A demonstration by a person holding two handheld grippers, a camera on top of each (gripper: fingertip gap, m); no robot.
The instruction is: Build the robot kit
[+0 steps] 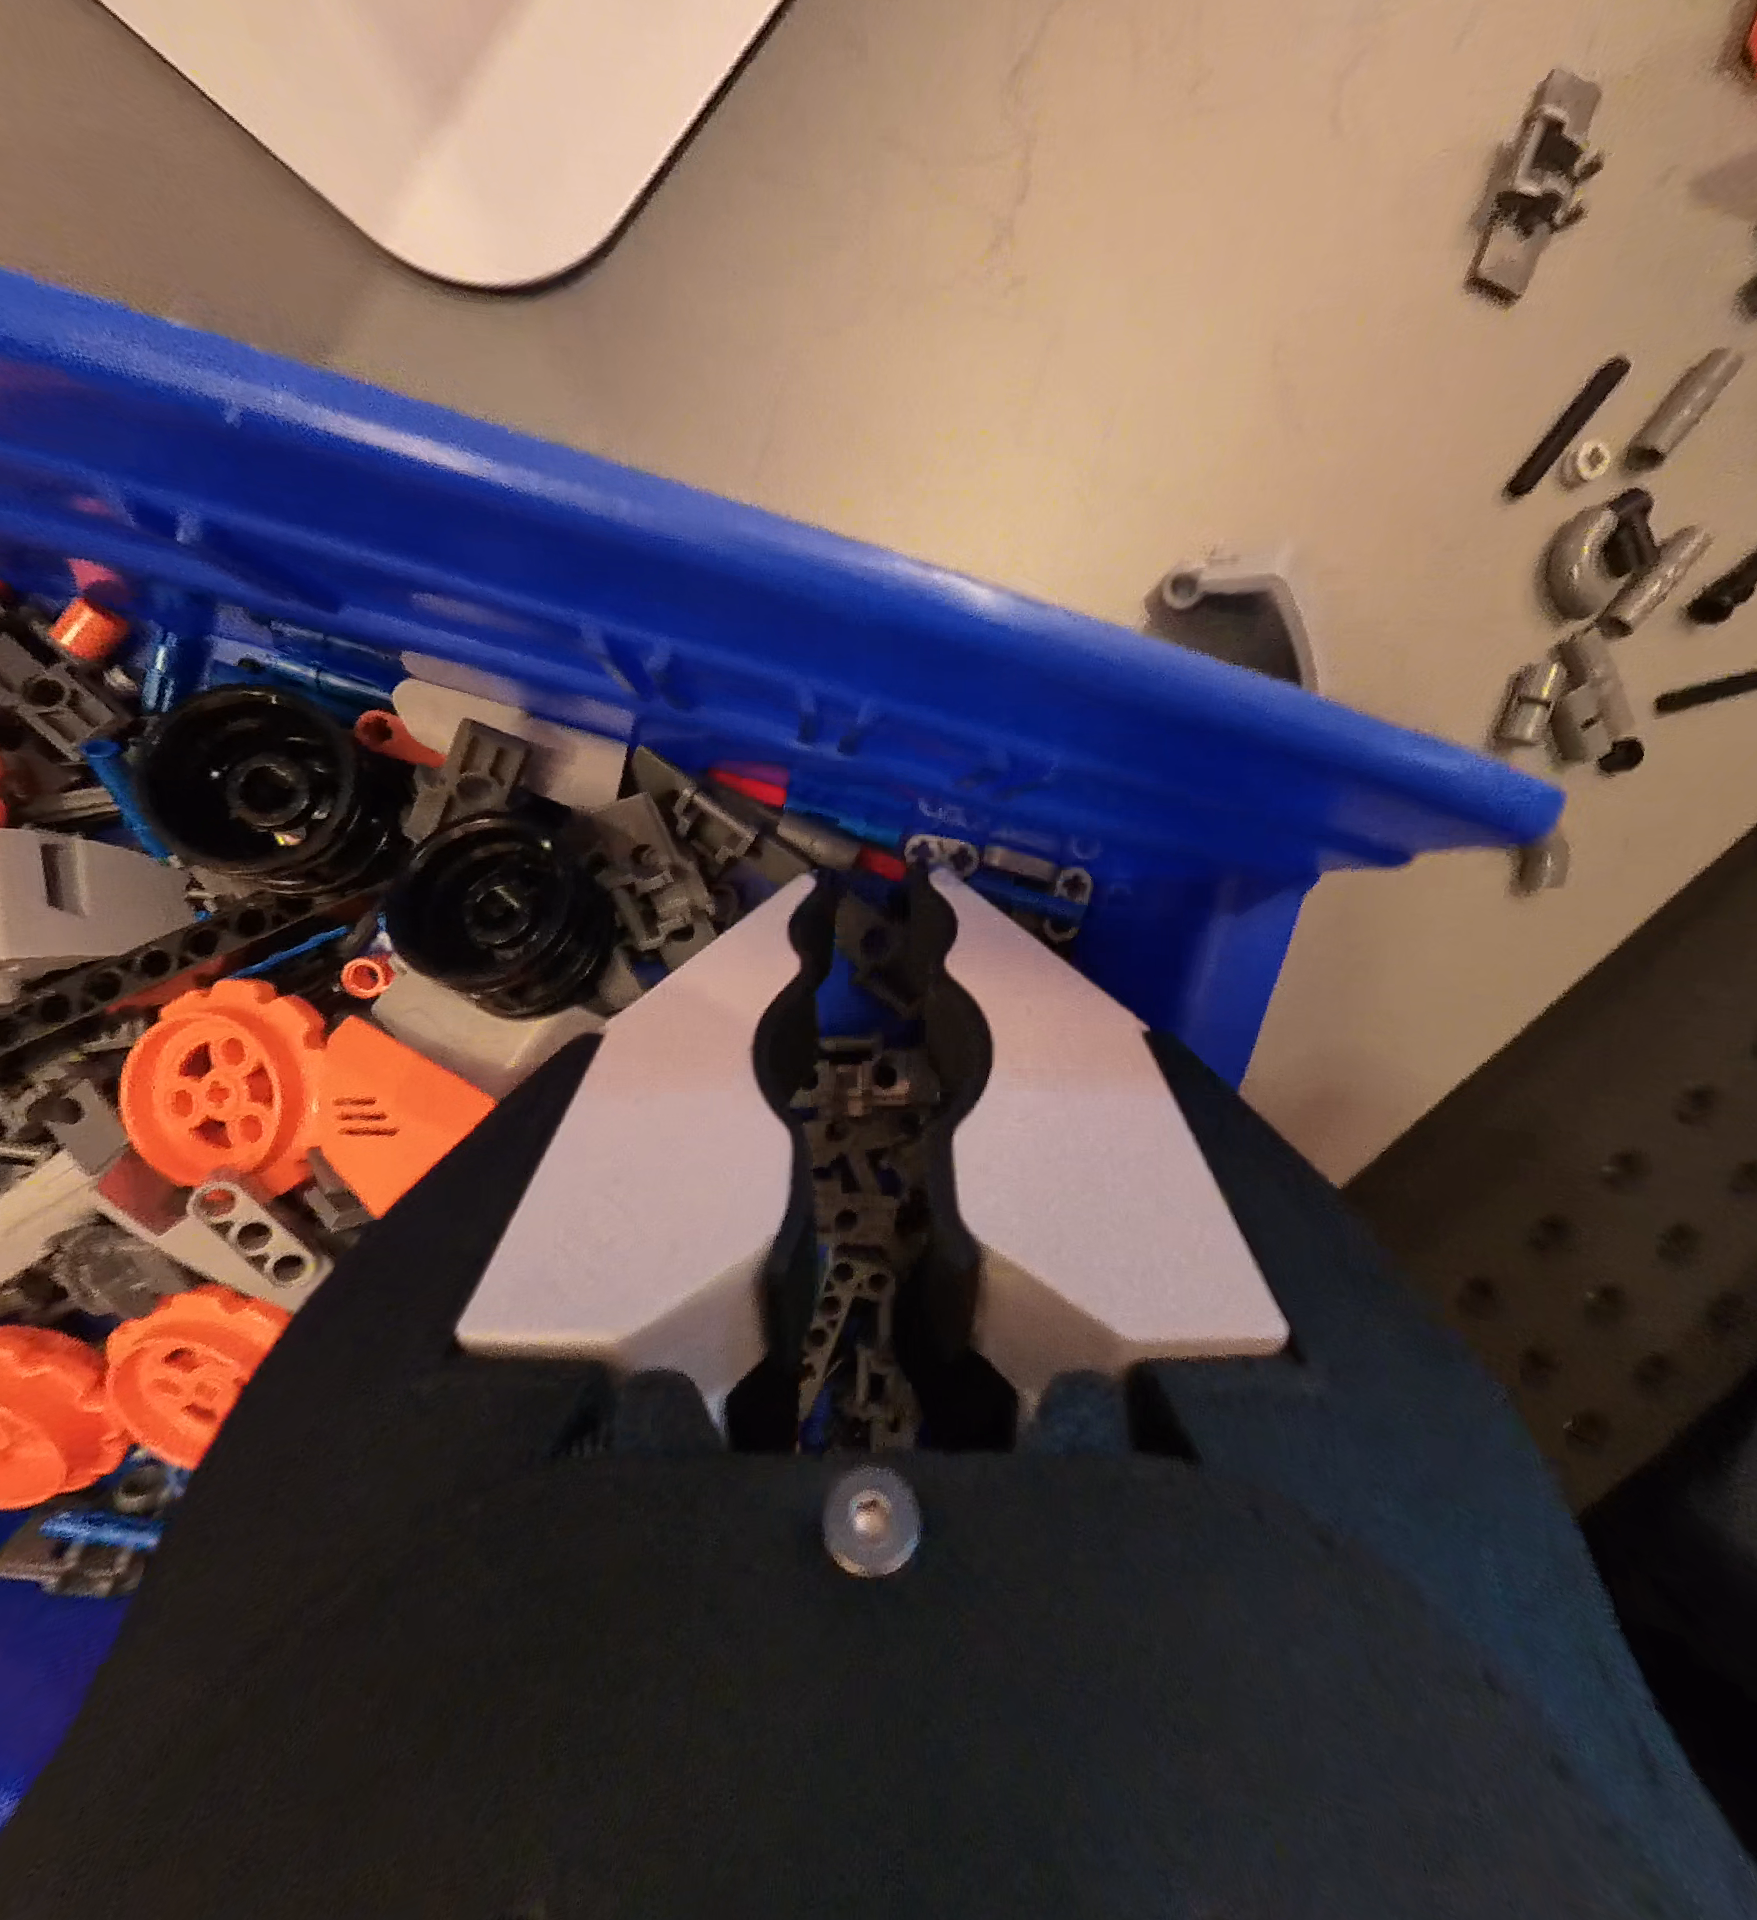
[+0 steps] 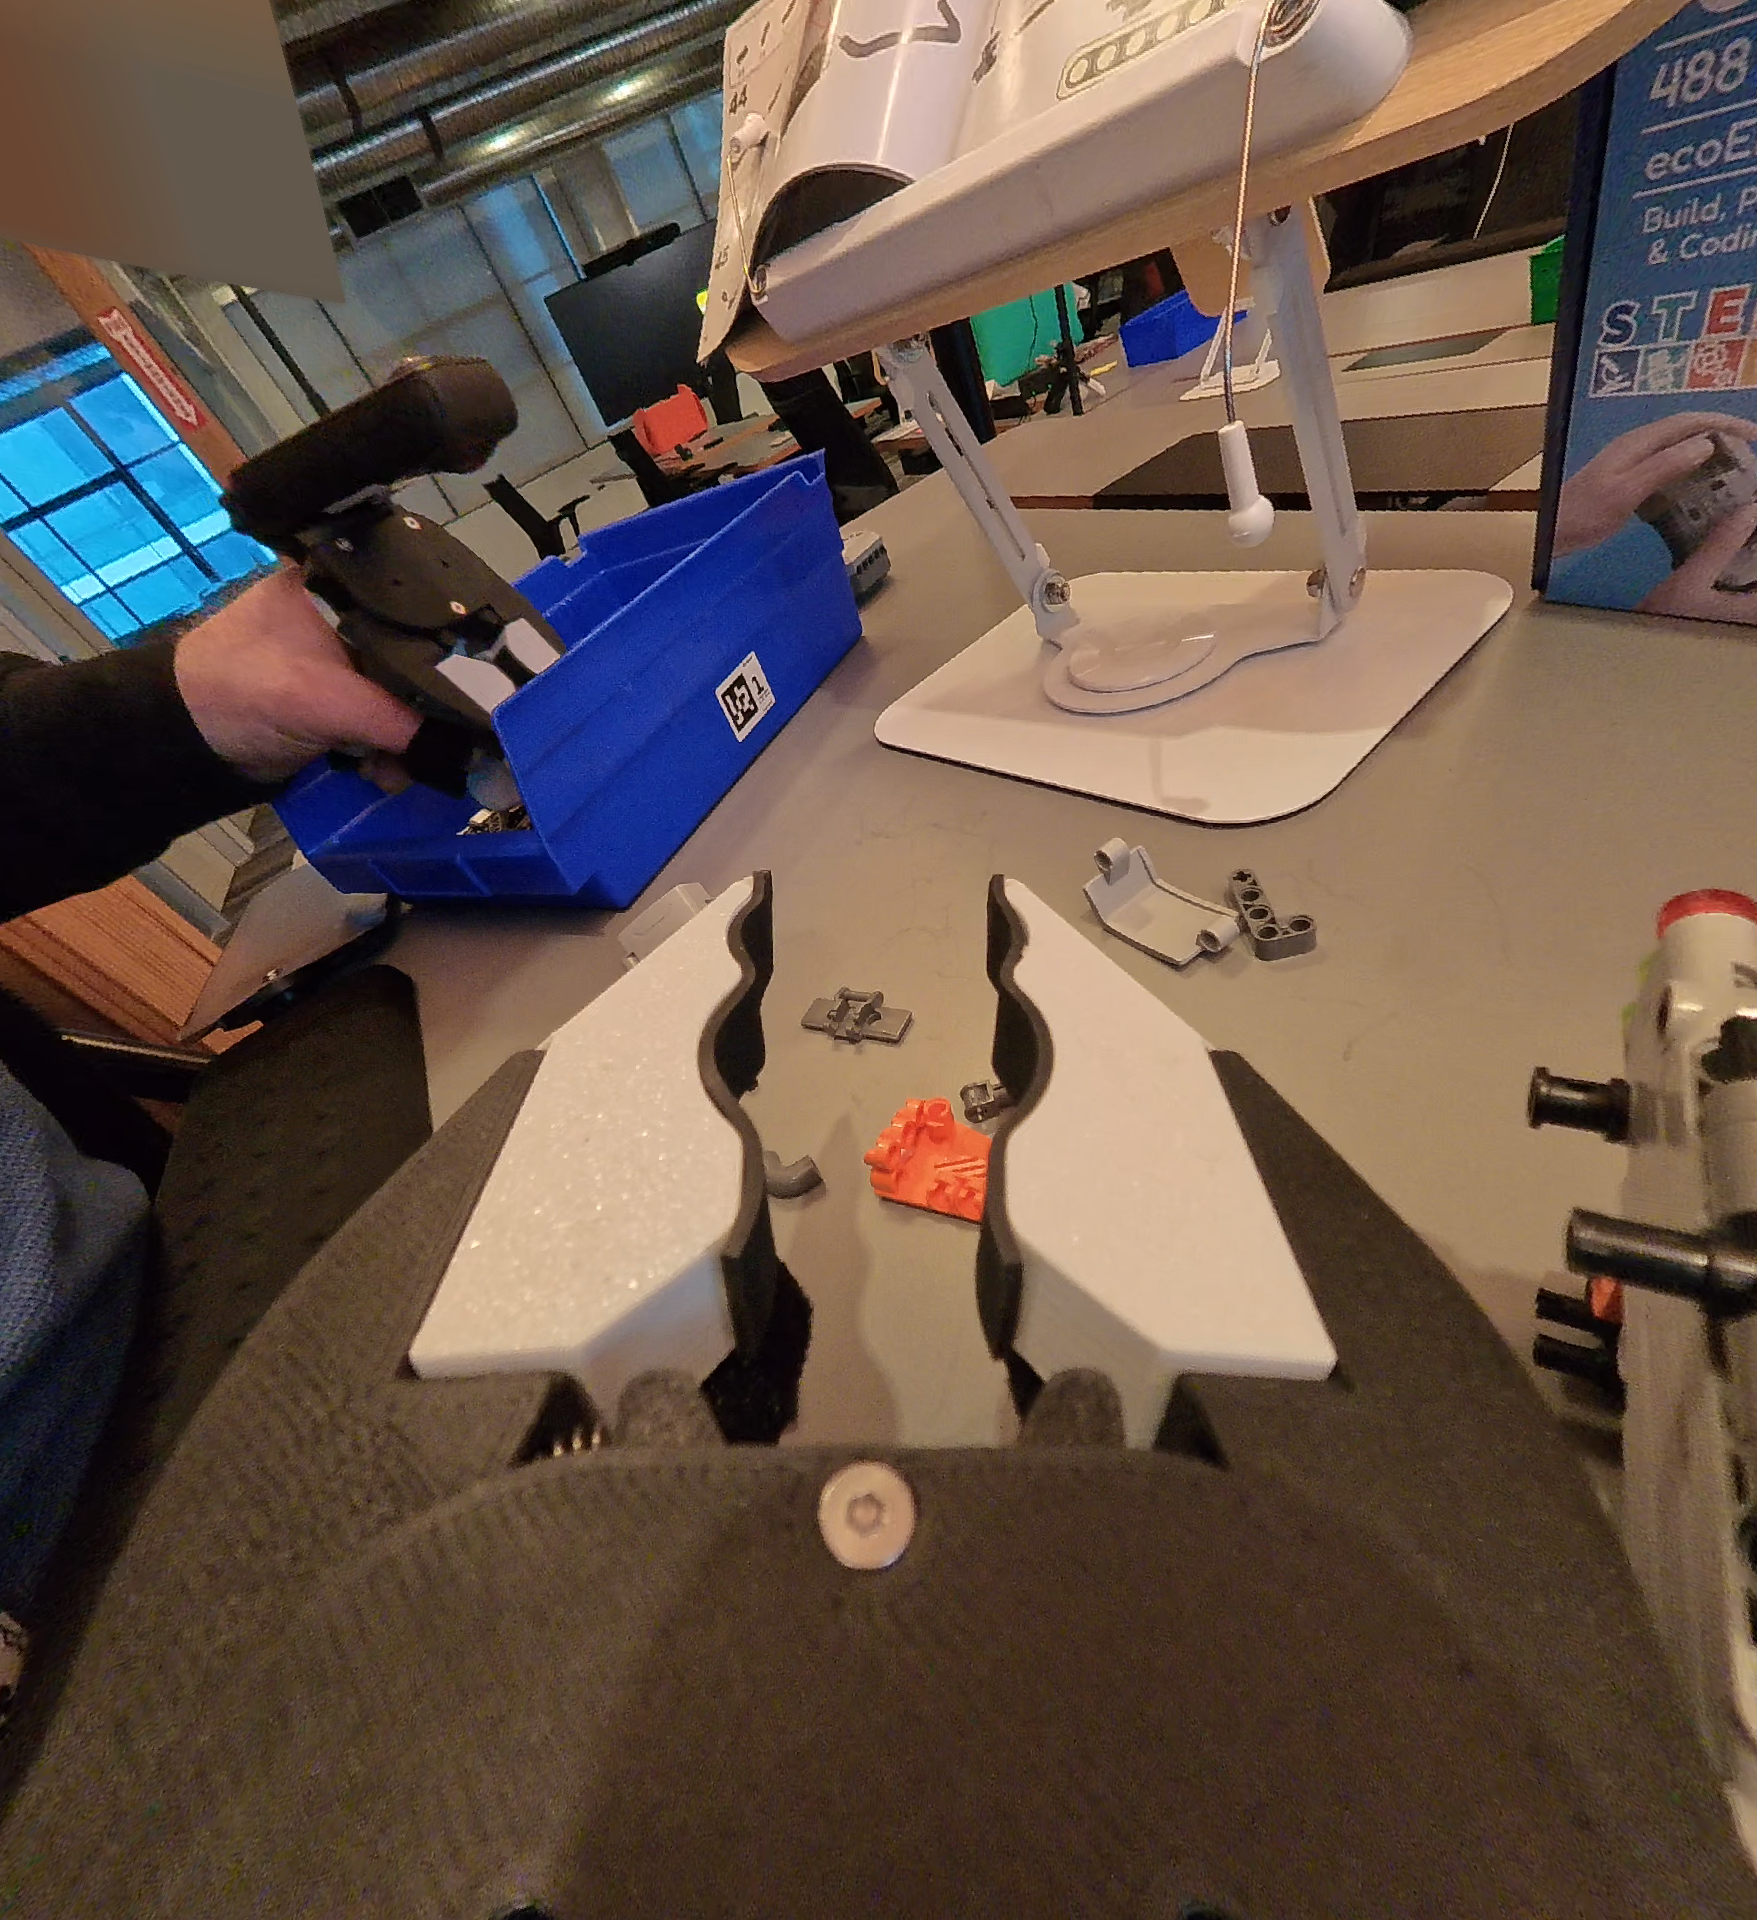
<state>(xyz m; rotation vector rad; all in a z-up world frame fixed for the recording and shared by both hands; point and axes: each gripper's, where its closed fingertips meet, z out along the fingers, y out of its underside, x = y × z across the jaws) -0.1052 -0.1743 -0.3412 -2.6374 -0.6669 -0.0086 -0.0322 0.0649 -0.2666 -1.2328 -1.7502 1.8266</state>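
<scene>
My left gripper (image 1: 869, 888) is down inside a blue bin (image 1: 749, 623), close to its far wall. Its jaws are nearly together on a small dark grey piece (image 1: 876, 940) at the tips. Around it lie black wheels (image 1: 500, 904), orange wheels (image 1: 214, 1091) and grey beams. The right wrist view shows this gripper (image 2: 500, 665) in a person's hand, reaching into the bin (image 2: 645, 707). My right gripper (image 2: 882, 888) is open and empty above the grey table. A small grey link piece (image 2: 856, 1016) and an orange piece (image 2: 931, 1158) lie on the table between its fingers.
A white book stand (image 2: 1196, 707) with an open booklet stands behind the bin, and a blue box (image 2: 1705, 312) at the far right. A grey panel (image 2: 1154, 914) and dark beam (image 2: 1274, 920) lie ahead. A grey assembly with black pins (image 2: 1736, 1247) is close on the right. Loose grey pieces (image 1: 1622, 582) lie beyond the bin. The left gripper's tips are roughly 25 cm from the right gripper's.
</scene>
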